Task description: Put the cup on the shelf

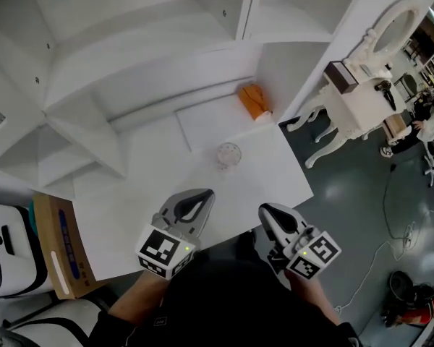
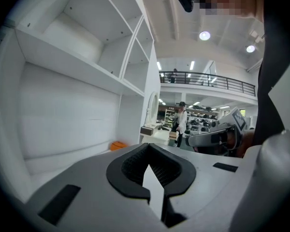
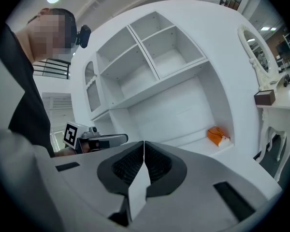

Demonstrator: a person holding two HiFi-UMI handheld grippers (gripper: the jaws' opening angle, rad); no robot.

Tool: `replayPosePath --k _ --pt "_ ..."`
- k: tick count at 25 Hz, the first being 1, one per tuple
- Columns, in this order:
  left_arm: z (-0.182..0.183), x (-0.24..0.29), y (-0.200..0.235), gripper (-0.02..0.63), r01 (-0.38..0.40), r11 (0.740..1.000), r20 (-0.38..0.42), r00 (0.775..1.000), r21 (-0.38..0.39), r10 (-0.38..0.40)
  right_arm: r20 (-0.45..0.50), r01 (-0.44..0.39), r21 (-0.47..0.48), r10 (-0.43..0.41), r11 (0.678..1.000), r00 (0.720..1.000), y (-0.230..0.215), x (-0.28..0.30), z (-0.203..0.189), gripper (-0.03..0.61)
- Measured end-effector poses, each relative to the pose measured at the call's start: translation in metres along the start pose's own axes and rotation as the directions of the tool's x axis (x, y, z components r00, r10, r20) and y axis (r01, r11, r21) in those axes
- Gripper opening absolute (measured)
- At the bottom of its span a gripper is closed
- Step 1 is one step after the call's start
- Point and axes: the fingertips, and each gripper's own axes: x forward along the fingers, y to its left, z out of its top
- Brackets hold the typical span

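Both arms out ahead of me, grippers side by side, close to level, tips angled a little toward each other but apart.

My left gripper [image 1: 200, 198]: jaws closed, tips meeting, nothing between them.

My right gripper [image 1: 267, 212]: jaws closed the same way, empty.

My left forearm [image 1: 134, 303] and my right forearm [image 1: 312, 295] come up from the bottom of the head view, one behind each gripper.

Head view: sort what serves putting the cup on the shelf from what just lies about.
For the job: cup; shelf; left tongs; right tongs, both shut, empty.
Lying about: orange object; cardboard box; dressing table.
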Motion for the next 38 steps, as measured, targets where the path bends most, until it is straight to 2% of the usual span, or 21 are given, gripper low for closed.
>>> replayPosePath --k 5,10,15,24,31,38 --pt "0.007 0.029 0.004 0.012 -0.126 0.991 0.017 0.992 -0.054 0.127 -0.054 -0.172 0.016 0.172 0.985 0.984 -0.035 0.008 0.007 0.017" --pt "0.007 0.051 0.005 0.012 -0.276 0.957 0.006 0.961 -0.086 0.277 -0.143 -0.333 0.013 0.332 0.943 0.932 -0.064 0.01 0.007 0.018" --pt "-0.004 0.059 0.001 0.012 -0.368 0.925 0.0 0.929 -0.096 0.369 -0.202 -0.417 0.032 0.414 0.909 0.888 -0.082 0.018 -0.008 0.018" --pt "-0.044 0.06 0.008 0.012 -0.353 0.932 -0.047 0.935 -0.081 0.35 -0.257 -0.454 0.02 0.443 0.891 0.859 -0.084 0.06 -0.042 0.018" --pt "-0.072 0.07 0.031 0.012 -0.338 0.936 -0.031 0.941 -0.096 0.337 -0.283 -0.438 0.013 0.423 0.899 0.861 -0.101 0.094 -0.079 0.018" --pt "-0.105 0.085 0.054 0.012 -0.332 0.936 -0.051 0.943 -0.118 0.329 -0.318 -0.442 -0.006 0.417 0.897 0.851 -0.115 0.119 -0.112 0.02"
